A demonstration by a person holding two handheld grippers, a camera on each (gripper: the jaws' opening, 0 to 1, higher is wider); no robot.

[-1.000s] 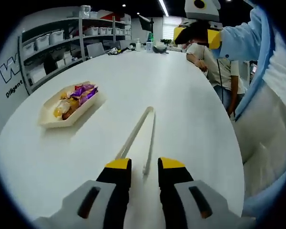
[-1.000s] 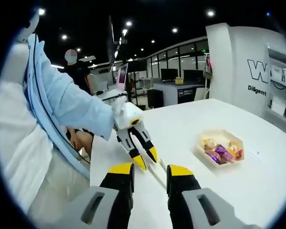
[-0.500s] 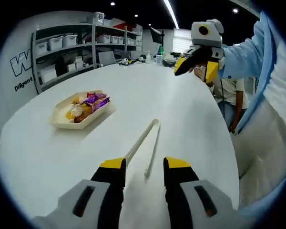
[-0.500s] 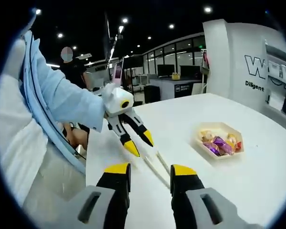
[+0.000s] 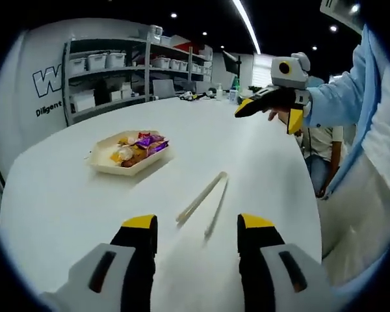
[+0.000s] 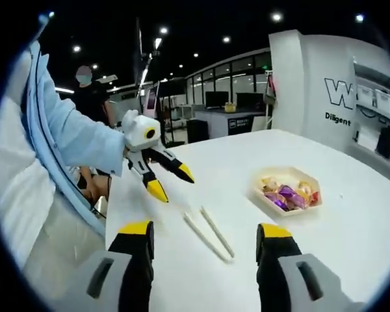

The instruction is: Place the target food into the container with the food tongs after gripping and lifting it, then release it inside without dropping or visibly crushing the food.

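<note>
Both claws now spread wider than a moment ago and sit back from the tongs (image 5: 203, 205), which lie untouched on the table (image 5: 65, 201) just ahead of the left claw (image 5: 198, 227). The right claw (image 6: 205, 234) also gapes, empty. Food tray (image 5: 131, 151) sits beyond, left; grasping hasn't begun.

Pale food tongs (image 5: 203, 203) are laid flat on the white tabletop (image 5: 65, 201), arms slightly spread. Wrapped snacks (image 5: 138, 147) are piled in a cream tray (image 5: 101, 162), well apart from the tongs.
</note>
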